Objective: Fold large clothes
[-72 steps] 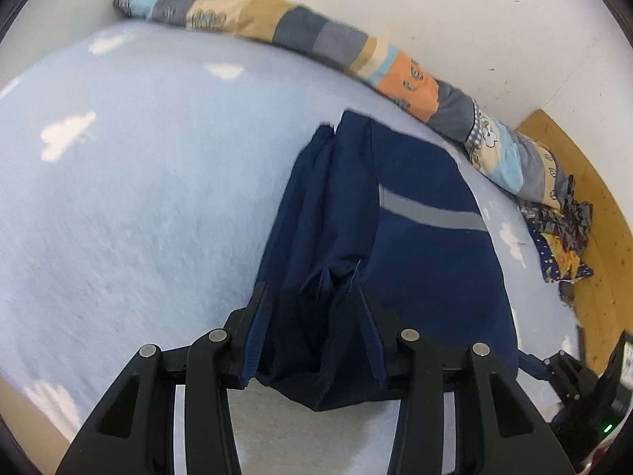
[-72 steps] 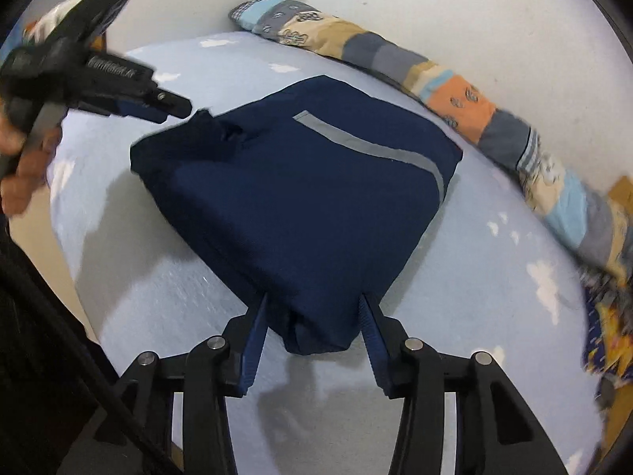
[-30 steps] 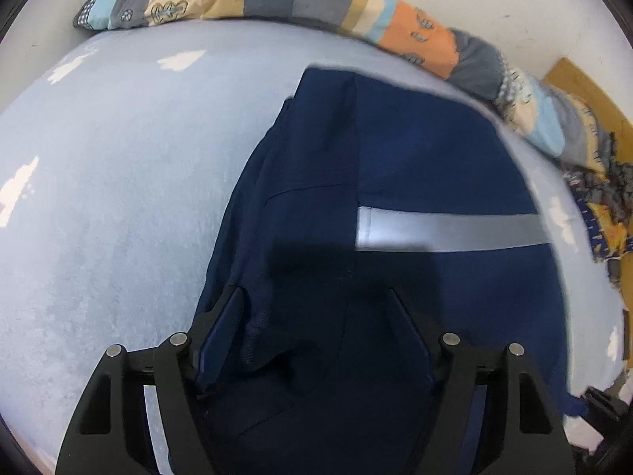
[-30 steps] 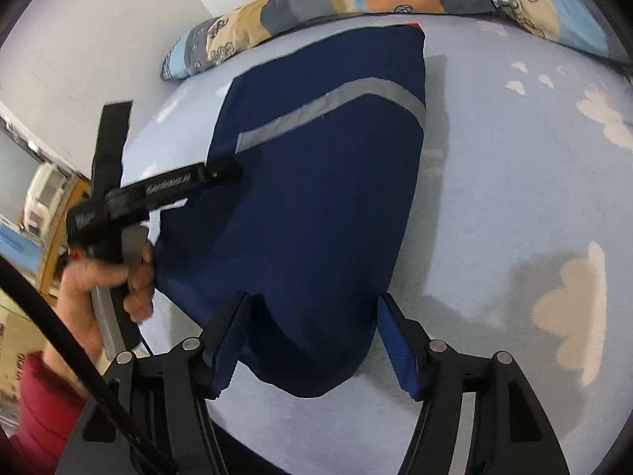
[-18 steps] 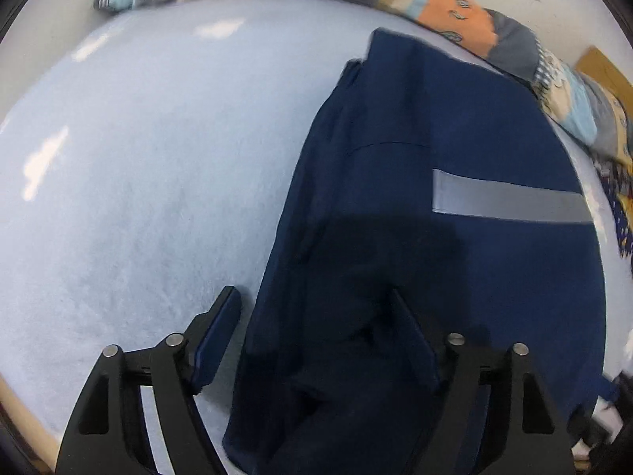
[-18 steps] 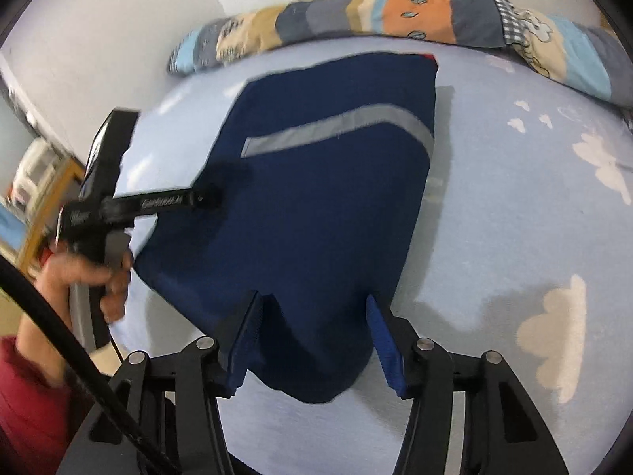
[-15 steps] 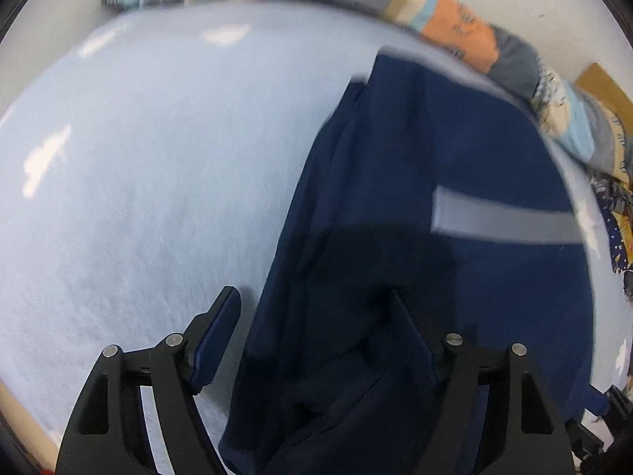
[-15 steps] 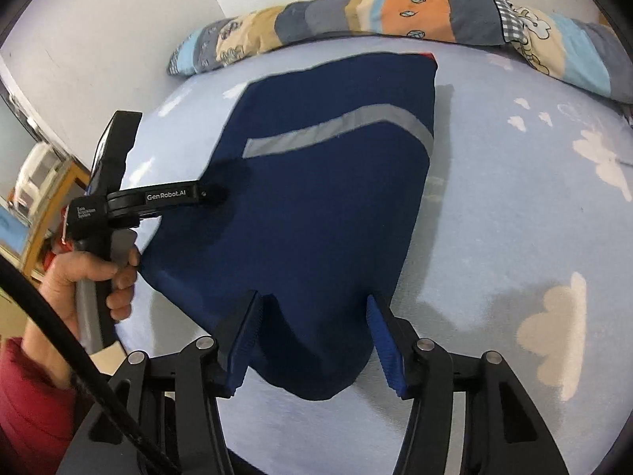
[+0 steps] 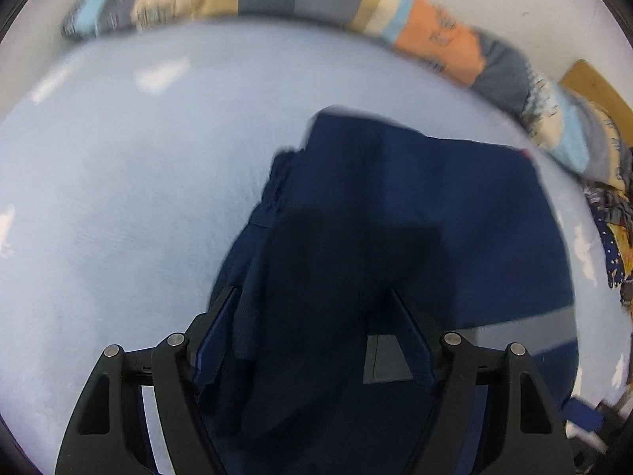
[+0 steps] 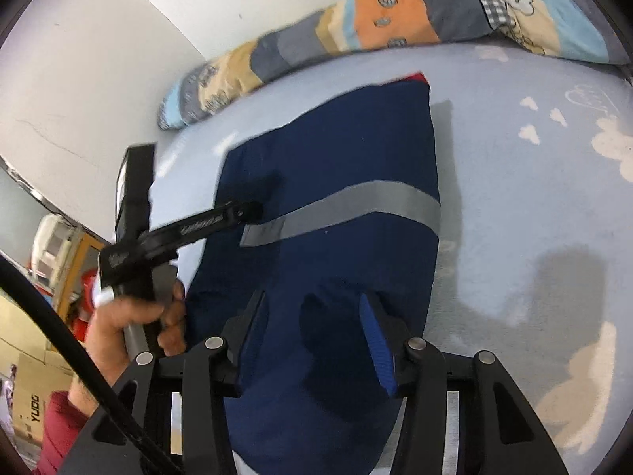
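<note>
Patchwork bolster [image 10: 356, 35] along wall [image 10: 118, 39]; cloud-print sheet [image 10: 534, 198]; perhaps cardboard box [image 10: 27, 392].

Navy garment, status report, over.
Right gripper closing around near end of navy garment. Left gripper open over its edge. Patchwork bolster clear beyond.

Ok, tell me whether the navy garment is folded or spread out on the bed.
Folded. The navy garment lies as a compact rectangle on the bed, with stacked layers showing along its edge in the left wrist view, grey stripe on top.
</note>
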A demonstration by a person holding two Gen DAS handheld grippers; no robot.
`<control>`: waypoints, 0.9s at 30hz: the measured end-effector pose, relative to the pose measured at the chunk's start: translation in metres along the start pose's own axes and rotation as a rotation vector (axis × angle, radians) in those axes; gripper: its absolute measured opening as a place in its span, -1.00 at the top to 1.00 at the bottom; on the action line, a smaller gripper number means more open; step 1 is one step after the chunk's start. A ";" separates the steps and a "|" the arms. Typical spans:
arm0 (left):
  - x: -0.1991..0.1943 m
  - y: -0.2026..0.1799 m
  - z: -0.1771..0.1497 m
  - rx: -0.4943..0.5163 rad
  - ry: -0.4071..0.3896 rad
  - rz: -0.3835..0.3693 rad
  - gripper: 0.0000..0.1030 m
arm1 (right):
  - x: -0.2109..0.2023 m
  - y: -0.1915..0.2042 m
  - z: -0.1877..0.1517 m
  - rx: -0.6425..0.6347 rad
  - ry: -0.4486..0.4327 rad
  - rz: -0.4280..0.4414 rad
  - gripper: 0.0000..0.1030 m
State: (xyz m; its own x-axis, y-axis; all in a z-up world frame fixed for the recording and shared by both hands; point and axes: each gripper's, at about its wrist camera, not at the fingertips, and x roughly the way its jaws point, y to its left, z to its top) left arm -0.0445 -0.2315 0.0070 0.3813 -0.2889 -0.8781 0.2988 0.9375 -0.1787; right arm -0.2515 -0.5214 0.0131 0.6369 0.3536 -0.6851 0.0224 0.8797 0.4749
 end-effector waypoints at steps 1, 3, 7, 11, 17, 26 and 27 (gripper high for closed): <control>0.005 0.002 0.005 -0.016 0.014 -0.010 -0.52 | 0.004 -0.001 0.000 0.012 0.007 -0.009 -0.04; 0.010 0.002 0.012 -0.022 0.027 -0.013 -0.58 | 0.011 -0.005 -0.001 0.029 0.027 -0.020 -0.04; 0.006 -0.002 0.013 -0.024 0.003 -0.006 -0.58 | 0.006 -0.005 -0.003 0.005 0.031 -0.007 -0.01; -0.013 -0.003 0.003 0.008 -0.023 0.014 -0.56 | -0.019 0.016 -0.014 -0.096 0.017 0.021 0.00; -0.026 0.009 -0.028 0.054 -0.007 0.061 -0.56 | -0.028 0.033 -0.057 -0.217 0.092 0.028 0.02; -0.061 0.077 -0.044 -0.154 0.014 -0.095 -0.57 | -0.040 0.004 -0.027 -0.075 0.033 0.115 -0.16; -0.065 0.086 -0.046 -0.161 0.020 -0.125 -0.60 | -0.043 -0.005 -0.024 -0.051 0.020 0.093 -0.34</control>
State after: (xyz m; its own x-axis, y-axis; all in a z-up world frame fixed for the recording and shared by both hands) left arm -0.0839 -0.1228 0.0278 0.3317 -0.4028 -0.8530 0.1983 0.9138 -0.3544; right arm -0.2970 -0.5338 0.0267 0.6186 0.4404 -0.6506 -0.0760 0.8578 0.5083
